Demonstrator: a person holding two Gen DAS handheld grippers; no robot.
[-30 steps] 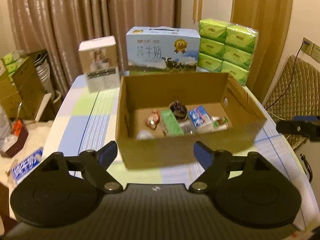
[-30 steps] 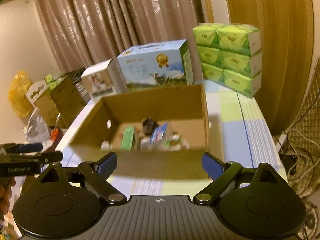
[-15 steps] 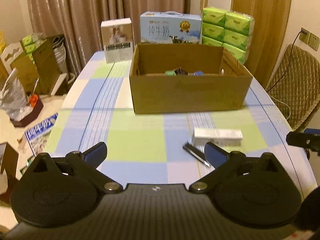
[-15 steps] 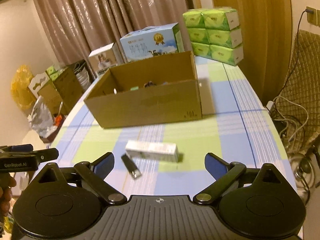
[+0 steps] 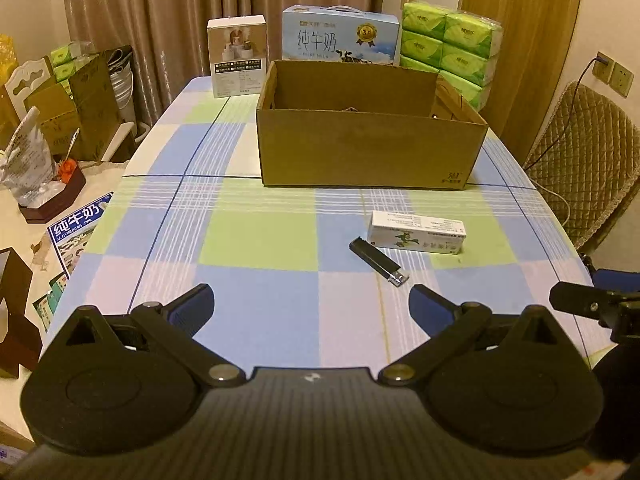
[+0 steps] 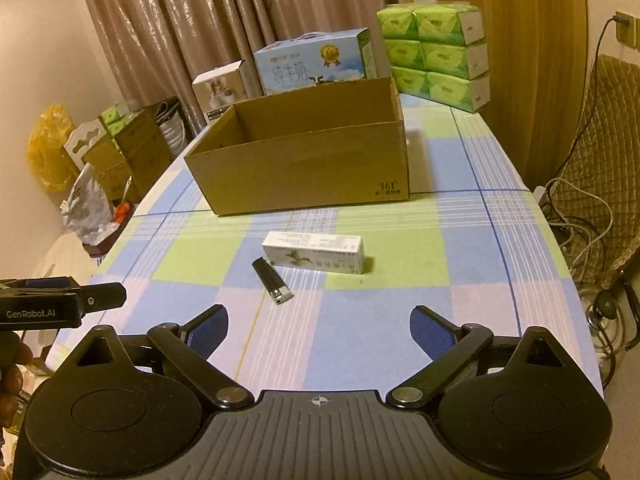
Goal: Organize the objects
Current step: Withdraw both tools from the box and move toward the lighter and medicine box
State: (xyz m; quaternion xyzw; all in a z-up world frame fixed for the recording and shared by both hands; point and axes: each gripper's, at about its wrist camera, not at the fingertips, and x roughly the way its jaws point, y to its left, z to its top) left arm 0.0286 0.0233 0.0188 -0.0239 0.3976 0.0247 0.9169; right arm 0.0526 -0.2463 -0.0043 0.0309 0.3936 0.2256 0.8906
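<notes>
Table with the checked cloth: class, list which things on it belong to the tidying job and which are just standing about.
Part of the job:
cardboard box
white carton
black lighter
left gripper, jaws open
right gripper, jaws open

Standing about:
milk case
green tissue packs
small white box

1 cardboard box [image 5: 372,152], 1 white carton [image 5: 417,233], 1 black lighter [image 5: 378,262], 1 milk case [image 5: 340,34], 1 small appliance box [image 5: 237,56], 6 visible green tissue packs [image 5: 450,46].
</notes>
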